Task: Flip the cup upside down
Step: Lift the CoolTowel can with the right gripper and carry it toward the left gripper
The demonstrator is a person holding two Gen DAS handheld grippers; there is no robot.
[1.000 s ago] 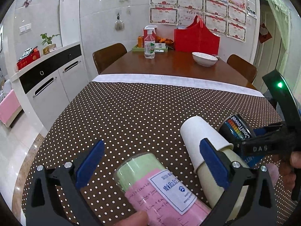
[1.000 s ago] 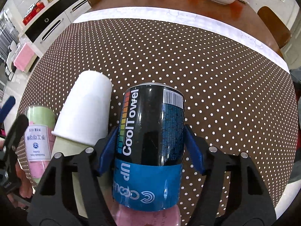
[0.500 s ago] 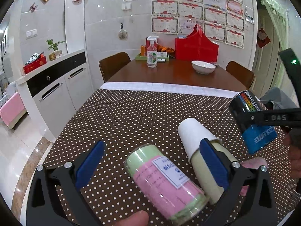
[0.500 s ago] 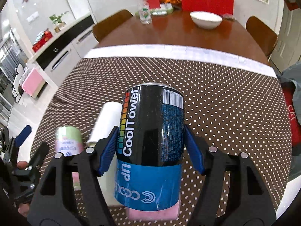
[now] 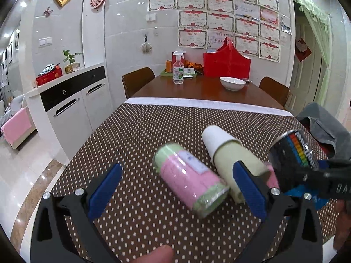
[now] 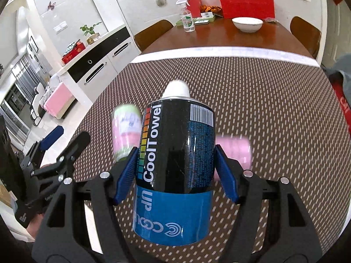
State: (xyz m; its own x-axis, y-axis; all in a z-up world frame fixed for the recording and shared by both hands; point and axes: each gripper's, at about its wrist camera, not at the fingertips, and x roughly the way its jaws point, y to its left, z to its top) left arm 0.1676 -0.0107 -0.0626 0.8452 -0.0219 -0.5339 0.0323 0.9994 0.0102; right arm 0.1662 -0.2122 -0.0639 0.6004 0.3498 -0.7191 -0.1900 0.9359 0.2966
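My right gripper (image 6: 175,173) is shut on a black and blue CoolTowel can (image 6: 175,171) and holds it above the dotted tablecloth (image 6: 274,114). The can also shows at the right of the left wrist view (image 5: 294,160). A pink and green cup (image 5: 190,179) lies on its side on the cloth, blurred. Beside it lie a white paper cup (image 5: 216,138) nested with a cream cup (image 5: 239,164). My left gripper (image 5: 175,192) is open and empty, just behind the pink and green cup.
A pink roll (image 6: 234,151) lies to the right behind the can. Beyond the cloth the wooden table (image 5: 197,89) carries a white bowl (image 5: 232,83), a spray bottle (image 5: 178,70) and a red bag (image 5: 227,64). A white cabinet (image 5: 72,100) stands left.
My right gripper has lifted the can up and back from the cloth. My left gripper has drawn back, and the pink and green cup now lies farther ahead on the cloth, no longer between its fingers.
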